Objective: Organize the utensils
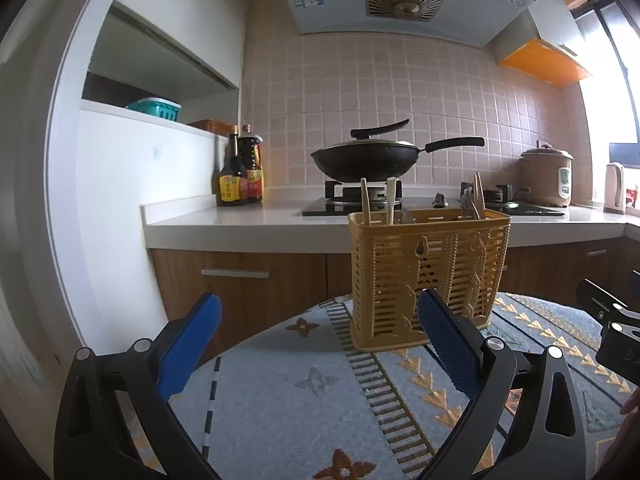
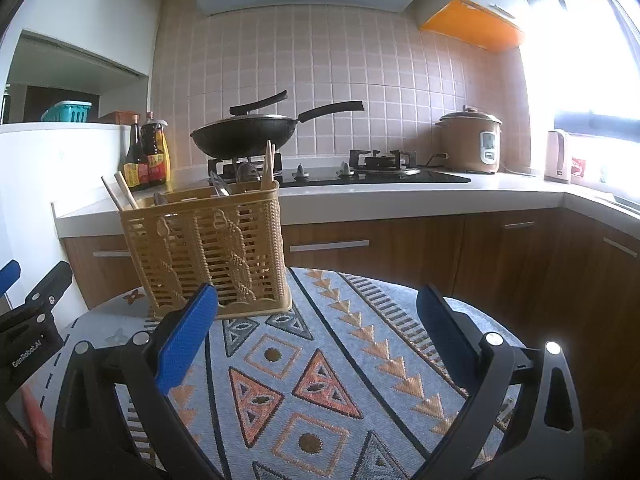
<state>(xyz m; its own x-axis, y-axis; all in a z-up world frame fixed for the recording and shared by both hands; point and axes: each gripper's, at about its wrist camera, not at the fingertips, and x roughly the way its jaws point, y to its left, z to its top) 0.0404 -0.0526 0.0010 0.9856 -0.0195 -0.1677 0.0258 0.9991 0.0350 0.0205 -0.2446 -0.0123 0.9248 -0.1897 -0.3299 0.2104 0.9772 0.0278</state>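
A tan slatted utensil basket (image 1: 428, 276) stands upright on a round table with a patterned cloth (image 1: 288, 384); it also shows in the right wrist view (image 2: 208, 248). Chopsticks (image 1: 390, 200) and metal utensils (image 1: 470, 204) stick up out of it; the right wrist view shows chopsticks (image 2: 267, 166) and metal utensils (image 2: 220, 184) too. My left gripper (image 1: 320, 316) is open and empty, just in front of the basket, its right finger overlapping the basket's front. My right gripper (image 2: 318, 308) is open and empty, to the right of the basket above the cloth (image 2: 320, 380).
Behind the table runs a white kitchen counter (image 1: 240, 220) with wood cabinets, a gas hob with a black wok (image 1: 368, 160), sauce bottles (image 1: 240, 176), a rice cooker (image 2: 472, 140) and a kettle (image 2: 558, 156). The other gripper shows at each view's edge (image 1: 612, 328) (image 2: 32, 320).
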